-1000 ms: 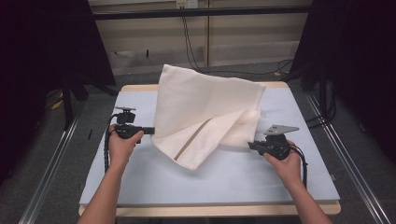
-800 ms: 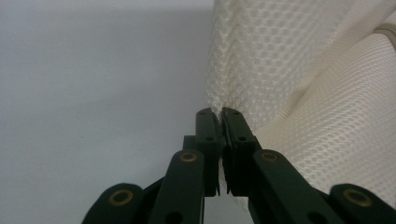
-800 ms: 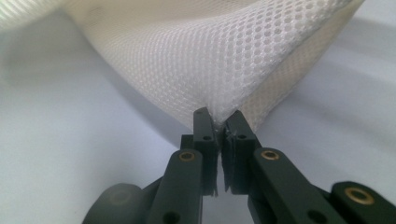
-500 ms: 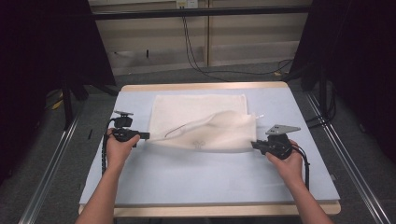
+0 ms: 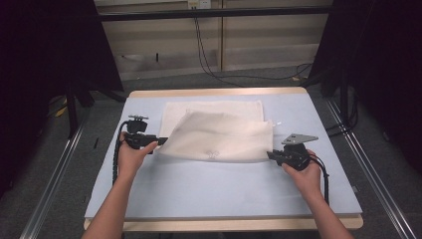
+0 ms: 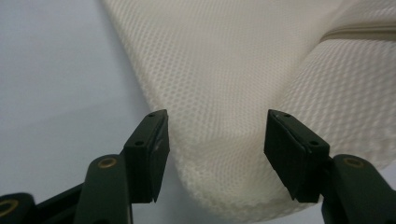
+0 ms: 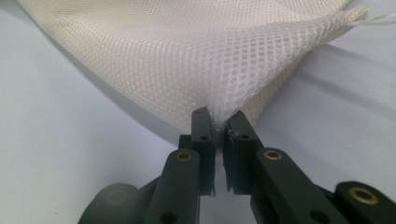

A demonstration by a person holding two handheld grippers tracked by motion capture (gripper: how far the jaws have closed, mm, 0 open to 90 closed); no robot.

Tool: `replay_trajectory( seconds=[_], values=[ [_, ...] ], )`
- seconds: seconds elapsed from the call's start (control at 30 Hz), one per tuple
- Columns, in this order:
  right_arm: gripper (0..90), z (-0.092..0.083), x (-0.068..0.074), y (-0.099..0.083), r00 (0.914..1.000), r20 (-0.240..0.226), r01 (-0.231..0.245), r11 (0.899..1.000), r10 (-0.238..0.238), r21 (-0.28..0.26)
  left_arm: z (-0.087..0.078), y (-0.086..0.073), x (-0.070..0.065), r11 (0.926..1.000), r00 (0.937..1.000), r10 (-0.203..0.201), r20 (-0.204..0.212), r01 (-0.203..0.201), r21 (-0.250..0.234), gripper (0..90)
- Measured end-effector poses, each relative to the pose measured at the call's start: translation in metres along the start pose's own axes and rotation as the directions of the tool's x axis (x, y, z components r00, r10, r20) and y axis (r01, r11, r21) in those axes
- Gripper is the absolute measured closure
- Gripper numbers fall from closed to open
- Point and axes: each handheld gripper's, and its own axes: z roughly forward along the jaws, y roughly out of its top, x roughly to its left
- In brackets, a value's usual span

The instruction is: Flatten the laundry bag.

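A cream mesh cloth [image 5: 219, 134] lies folded over itself on the pale blue table [image 5: 219, 189]. Its near left corner [image 6: 219, 154] rests on the table between the wide-apart jaws of my left gripper [image 6: 215, 154], which is open and shows at the cloth's left edge in the high view [image 5: 157, 142]. My right gripper [image 7: 219, 123] is shut on the cloth's near right corner [image 7: 215, 100], pinching the mesh between its tips; from above it sits at the cloth's right end [image 5: 272, 155].
The table's wooden rim [image 5: 219, 92] runs along the far side. Dark curtains [image 5: 45, 50] flank both sides, and cables [image 5: 209, 55] hang down the back wall. Bare blue surface stretches in front of the cloth toward the person's forearms [image 5: 114, 204].
The cloth was held up in the air, then came down flat and folded onto the table. My left gripper has let go of its corner; the right one still grips.
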Motion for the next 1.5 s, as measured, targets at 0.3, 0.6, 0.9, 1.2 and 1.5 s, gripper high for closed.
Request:
replay_trajectory(
  seconds=[0.3,0.6,0.9,1.2,1.5],
  values=[
    [83.0,0.001,0.002,-0.001,0.9999,0.012,-0.007,1.000,0.007,0.011,0.009,-0.008,-0.018,0.9897,0.9921,0.100,0.075,-0.107,0.095,39.4],
    [82.9,0.002,0.004,-0.003,0.9998,0.019,-0.003,1.000,0.002,0.023,0.016,-0.025,-0.021,0.9837,0.9907,0.104,0.088,-0.115,0.138,46.5],
    [83.0,0.004,0.007,-0.005,0.9994,0.025,-0.023,0.999,0.023,0.027,0.021,-0.043,-0.032,0.9747,0.9856,0.166,0.033,-0.169,0.146,60.8],
    [85.2,0.005,0.007,-0.005,0.9985,0.054,-0.013,1.000,0.011,0.023,0.016,-0.041,-0.035,0.9722,0.9840,0.177,-0.021,-0.171,0.160,87.9],
    [85.0,0.003,0.003,0.002,0.9982,0.059,-0.004,1.000,0.004,-0.010,0.003,-0.042,-0.018,0.9847,0.9925,0.112,0.050,-0.117,0.129,88.5]
  ],
)
